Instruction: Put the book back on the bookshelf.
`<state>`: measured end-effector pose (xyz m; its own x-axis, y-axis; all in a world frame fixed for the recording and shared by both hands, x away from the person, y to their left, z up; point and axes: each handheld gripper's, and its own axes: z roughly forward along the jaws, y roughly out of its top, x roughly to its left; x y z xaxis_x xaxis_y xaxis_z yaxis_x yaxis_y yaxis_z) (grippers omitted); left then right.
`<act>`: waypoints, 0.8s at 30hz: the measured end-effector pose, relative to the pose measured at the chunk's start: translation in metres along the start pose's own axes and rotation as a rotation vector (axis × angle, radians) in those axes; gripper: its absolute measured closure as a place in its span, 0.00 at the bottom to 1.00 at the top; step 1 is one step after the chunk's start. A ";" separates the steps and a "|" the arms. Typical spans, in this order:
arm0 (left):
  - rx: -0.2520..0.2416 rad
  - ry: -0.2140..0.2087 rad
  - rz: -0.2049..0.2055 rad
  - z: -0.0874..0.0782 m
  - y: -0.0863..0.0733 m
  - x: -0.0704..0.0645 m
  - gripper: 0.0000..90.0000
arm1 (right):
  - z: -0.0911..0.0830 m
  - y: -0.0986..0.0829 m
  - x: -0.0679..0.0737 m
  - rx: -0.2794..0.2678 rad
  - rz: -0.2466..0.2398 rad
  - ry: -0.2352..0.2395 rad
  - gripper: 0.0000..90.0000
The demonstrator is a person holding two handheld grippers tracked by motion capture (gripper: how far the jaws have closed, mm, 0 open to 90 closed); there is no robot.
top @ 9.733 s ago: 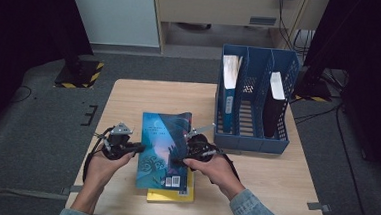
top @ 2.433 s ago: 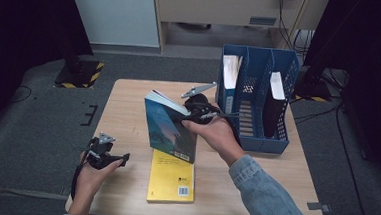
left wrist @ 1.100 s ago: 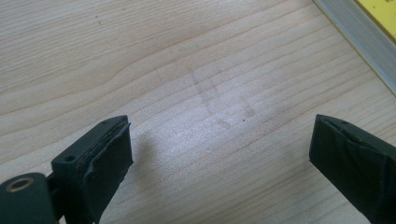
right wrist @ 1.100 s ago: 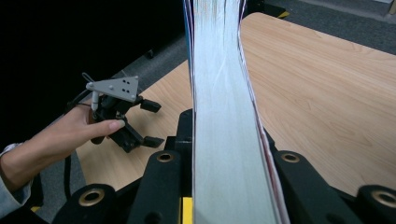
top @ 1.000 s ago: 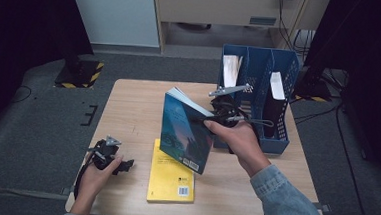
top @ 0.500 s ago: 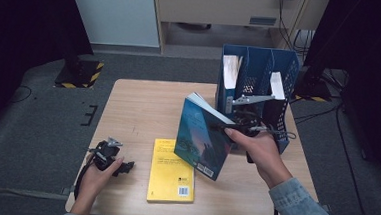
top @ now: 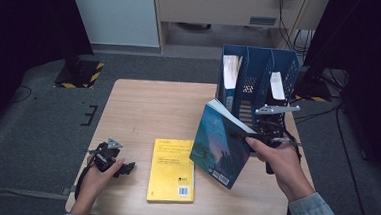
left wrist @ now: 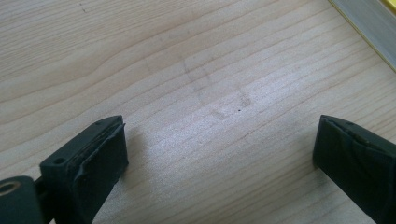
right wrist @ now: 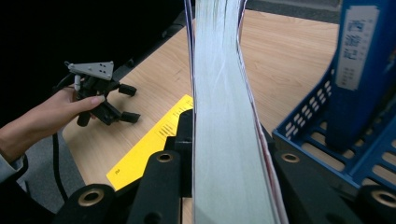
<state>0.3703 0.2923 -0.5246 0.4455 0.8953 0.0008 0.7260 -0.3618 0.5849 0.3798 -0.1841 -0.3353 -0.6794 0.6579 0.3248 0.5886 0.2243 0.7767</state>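
At the near left corner of the wooden table (top: 143, 109), the left gripper (top: 125, 166) rests low on the bare wood in the person's left hand (top: 96, 174), jaws spread wide apart with nothing between them — plain in the left gripper view, where only wood grain lies between the two black pads (left wrist: 100, 154). Just right of it, flat on the table near the front edge, a yellow book (top: 171, 170), apart from the gripper. Farther right, held up off the table and tilted, a blue-covered book (top: 219, 145), its lower corner hanging just over the yellow book's right edge, though touching or not cannot be told. Clamped on the book's page edge, the right gripper (top: 257, 137), gripped by the right hand (top: 280, 160); in the right gripper view the white page block (right wrist: 219, 121) stands squeezed between the black jaws. At the far right, a blue file rack (top: 258, 79) with books upright in its compartments — the held book's far edge just beside its near wall.
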 end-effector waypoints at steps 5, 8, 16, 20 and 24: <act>0.002 0.003 -0.002 0.001 0.001 0.000 0.01 | -0.011 -0.007 -0.006 -0.013 0.022 -0.017 0.81; -0.001 0.005 -0.003 0.001 0.000 -0.001 0.01 | -0.015 -0.008 -0.007 -0.015 0.019 -0.027 0.81; -0.006 0.000 -0.003 0.001 -0.001 -0.001 0.01 | -0.024 0.003 -0.001 -0.042 0.017 -0.012 0.81; -0.005 0.000 -0.003 0.001 -0.001 -0.001 0.01 | -0.030 0.017 0.001 -0.047 0.030 -0.017 0.81; -0.004 0.003 -0.004 0.000 -0.001 0.000 0.01 | -0.037 0.030 0.001 -0.047 0.047 -0.036 0.81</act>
<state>0.3695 0.2929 -0.5253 0.4411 0.8974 0.0009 0.7256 -0.3573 0.5880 0.3806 -0.2036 -0.2914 -0.6349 0.6928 0.3421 0.5976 0.1597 0.7857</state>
